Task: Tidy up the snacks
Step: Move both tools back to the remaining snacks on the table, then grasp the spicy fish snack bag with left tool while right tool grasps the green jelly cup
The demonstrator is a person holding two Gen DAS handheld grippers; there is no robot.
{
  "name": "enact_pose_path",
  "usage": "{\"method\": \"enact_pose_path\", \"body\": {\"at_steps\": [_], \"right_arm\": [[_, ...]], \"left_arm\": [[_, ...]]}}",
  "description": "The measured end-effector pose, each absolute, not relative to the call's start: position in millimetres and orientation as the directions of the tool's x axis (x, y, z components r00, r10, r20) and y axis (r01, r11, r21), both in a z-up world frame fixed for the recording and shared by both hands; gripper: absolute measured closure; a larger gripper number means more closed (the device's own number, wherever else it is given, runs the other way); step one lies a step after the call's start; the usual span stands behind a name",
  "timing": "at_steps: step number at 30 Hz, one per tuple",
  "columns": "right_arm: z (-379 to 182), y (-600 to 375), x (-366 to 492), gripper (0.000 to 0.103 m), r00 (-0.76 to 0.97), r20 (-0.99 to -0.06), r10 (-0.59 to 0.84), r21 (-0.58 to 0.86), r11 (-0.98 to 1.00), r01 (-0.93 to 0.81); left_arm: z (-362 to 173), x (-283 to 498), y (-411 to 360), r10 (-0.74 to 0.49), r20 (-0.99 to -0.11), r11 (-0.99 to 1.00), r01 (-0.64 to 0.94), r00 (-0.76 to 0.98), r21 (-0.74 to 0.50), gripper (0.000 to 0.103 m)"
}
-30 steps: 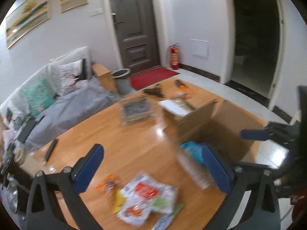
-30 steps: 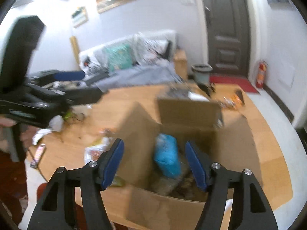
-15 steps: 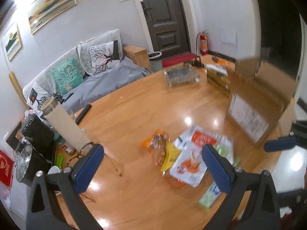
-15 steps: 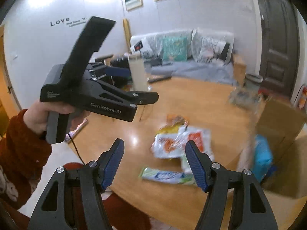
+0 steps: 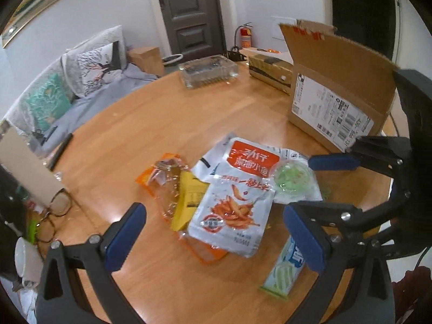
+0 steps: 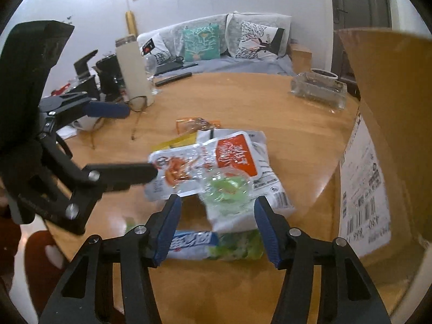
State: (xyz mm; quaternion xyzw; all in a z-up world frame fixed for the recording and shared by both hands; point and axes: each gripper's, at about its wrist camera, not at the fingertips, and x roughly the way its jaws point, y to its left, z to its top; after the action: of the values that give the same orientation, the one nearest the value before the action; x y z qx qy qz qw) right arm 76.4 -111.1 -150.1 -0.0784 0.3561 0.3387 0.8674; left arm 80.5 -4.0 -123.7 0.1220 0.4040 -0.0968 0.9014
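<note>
A round wooden table (image 5: 140, 124) is standing in a living room, with a grey sofa (image 5: 81, 86) and patterned cushions lying beyond its far left edge and a dark door (image 5: 189, 13) showing in the back wall. In the left wrist view, the left gripper (image 5: 216, 240) is hovering over the near part of the table with its blue-padded fingers spread wide and nothing between them. Just beyond it a heap of snacks is lying: a white and red pouch (image 5: 237, 189) is resting on top of an orange packet (image 5: 167, 183) and a yellow packet (image 5: 189, 199), a clear cup of green sweets (image 5: 293, 176) is sitting on the pouch's right side, and a pale green and blue bar (image 5: 286, 270) is lying near the right finger. An open cardboard box (image 5: 337, 91) is standing at the far right, and a clear glass dish (image 5: 209, 71) is sitting at the far edge. The right gripper (image 5: 318, 186) is reaching in from the right, its fingers apart on either side of the cup. In the right wrist view, the right gripper (image 6: 217, 229) is hanging open over the cup of green sweets (image 6: 226, 189), gripping nothing, with the bar (image 6: 216, 244) lying nearest, under the finger tips. The white and red pouch (image 6: 210, 162) is lying just behind, the box wall (image 6: 378, 162) is filling the right side, and the left gripper (image 6: 129, 140) is coming in from the left, also open. A tall beige cylinder (image 6: 133, 73) and spectacles (image 6: 137, 108) are sitting at the far left.
</note>
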Motion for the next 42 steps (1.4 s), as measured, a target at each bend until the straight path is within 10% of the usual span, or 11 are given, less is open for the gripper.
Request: {"method": "enact_pose_path", "body": {"at_steps": [10, 25, 31, 42], "right_arm": [[-161.7, -102.7, 96.5, 0.070, 0.525, -0.668, 0.528, 0.094, 0.759, -0.644], [-153.2, -125.7, 74.9, 0.070, 0.606, -0.647, 0.463, 0.074, 0.829, -0.554], [-151.8, -124.2, 74.6, 0.070, 0.602, -0.646, 0.469, 0.071, 0.822, -0.565], [-141.8, -122.4, 68.9, 0.070, 0.586, -0.628, 0.512, 0.090, 0.796, -0.599]], "left_arm": [[-139.5, 104.3, 2.7, -0.095, -0.763, 0.950, 0.286, 0.640, 0.122, 0.002], [-156.6, 125.6, -24.0, -0.199, -0.809, 0.884, 0.457, 0.553, 0.095, 0.009], [-156.1, 123.6, -24.2, -0.214, -0.812, 0.887, 0.457, 0.543, 0.072, 0.035], [-135.9, 108.0, -3.8, -0.182, -0.778, 0.932, 0.358, 0.601, 0.058, 0.037]]}}
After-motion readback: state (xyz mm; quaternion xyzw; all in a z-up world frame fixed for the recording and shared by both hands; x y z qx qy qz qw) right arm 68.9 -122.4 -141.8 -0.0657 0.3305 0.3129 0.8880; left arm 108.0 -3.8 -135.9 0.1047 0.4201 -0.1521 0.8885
